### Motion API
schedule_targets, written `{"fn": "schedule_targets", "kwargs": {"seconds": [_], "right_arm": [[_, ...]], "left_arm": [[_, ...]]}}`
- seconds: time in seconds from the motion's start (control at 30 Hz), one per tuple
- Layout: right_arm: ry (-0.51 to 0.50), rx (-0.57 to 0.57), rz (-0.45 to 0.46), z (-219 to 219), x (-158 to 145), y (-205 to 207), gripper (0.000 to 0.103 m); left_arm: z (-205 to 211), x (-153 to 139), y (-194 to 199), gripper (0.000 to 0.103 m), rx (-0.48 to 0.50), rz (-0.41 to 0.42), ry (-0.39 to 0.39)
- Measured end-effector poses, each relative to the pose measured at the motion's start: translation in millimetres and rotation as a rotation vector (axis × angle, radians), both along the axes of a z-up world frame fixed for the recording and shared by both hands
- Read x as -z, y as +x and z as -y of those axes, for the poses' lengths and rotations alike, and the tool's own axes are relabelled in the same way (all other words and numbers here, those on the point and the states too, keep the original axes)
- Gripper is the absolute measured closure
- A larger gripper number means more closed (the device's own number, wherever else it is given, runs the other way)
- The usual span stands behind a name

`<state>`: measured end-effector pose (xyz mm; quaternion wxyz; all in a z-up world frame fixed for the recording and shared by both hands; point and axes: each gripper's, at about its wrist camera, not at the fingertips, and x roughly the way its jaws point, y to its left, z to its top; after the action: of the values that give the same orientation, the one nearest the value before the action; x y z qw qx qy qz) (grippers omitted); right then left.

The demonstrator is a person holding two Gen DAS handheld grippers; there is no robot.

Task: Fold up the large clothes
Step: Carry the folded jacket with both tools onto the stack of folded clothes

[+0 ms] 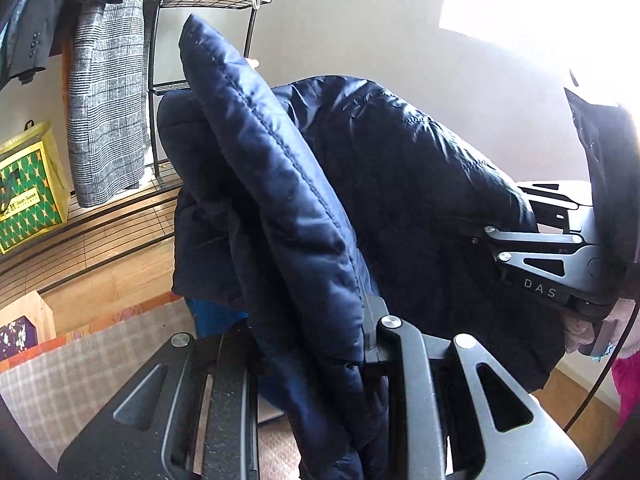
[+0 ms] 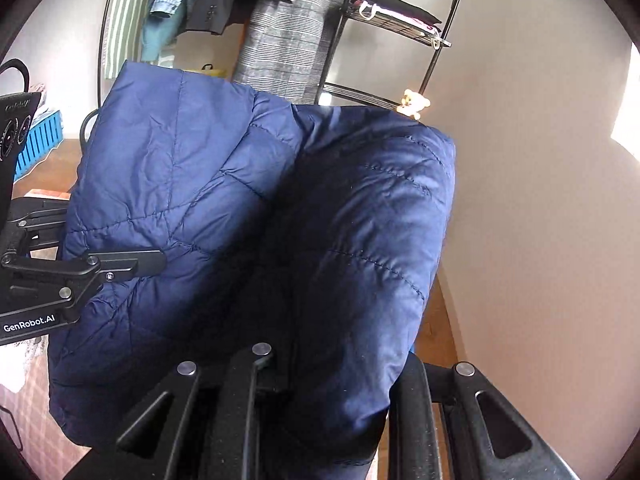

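Navy jacket (image 1: 400, 184) is held aloft, pinched by left claw (image 1: 316, 360) and right claw (image 2: 332, 384). Soft, puffy, slippery shell; best gripped along quilted seams or hem.

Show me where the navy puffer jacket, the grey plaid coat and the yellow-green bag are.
navy puffer jacket (image 2: 224, 184): right wrist view, quilted front panel.
grey plaid coat (image 1: 106, 100): left wrist view, hanging body.
yellow-green bag (image 1: 28, 192): left wrist view, patterned front face.
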<state>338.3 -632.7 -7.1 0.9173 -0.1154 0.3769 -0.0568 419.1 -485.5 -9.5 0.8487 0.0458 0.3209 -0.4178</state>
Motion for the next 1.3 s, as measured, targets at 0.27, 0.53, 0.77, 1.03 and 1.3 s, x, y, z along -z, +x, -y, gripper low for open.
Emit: {"fn": "schedule_targets", "kwargs": {"seconds": [0.27, 0.53, 0.77, 1.03, 1.3], "right_arm": [[0.055, 0.007, -0.030, 44.3, 45.4, 57.9, 0.084], [0.193, 0.119, -0.108, 91.2, 102.7, 71.7, 0.059], [0.198, 0.237, -0.078, 108.9, 97.1, 59.2, 0.026], [0.196, 0.299, -0.022, 112.1, 69.7, 34.8, 0.017], [0.184, 0.278, -0.023, 73.3, 44.2, -3.2, 0.016]], "left_arm": [[26.7, 49.1, 43.5, 0.083, -0.033, -0.048, 0.032], [19.1, 90.5, 70.9, 0.077, -0.098, -0.149, 0.030], [7.1, 91.5, 67.1, 0.054, -0.166, -0.196, 0.025], [-10.7, 56.0, 31.2, 0.047, -0.168, -0.065, 0.089], [-41.5, 5.9, -32.5, 0.044, -0.143, 0.040, 0.108]]}}
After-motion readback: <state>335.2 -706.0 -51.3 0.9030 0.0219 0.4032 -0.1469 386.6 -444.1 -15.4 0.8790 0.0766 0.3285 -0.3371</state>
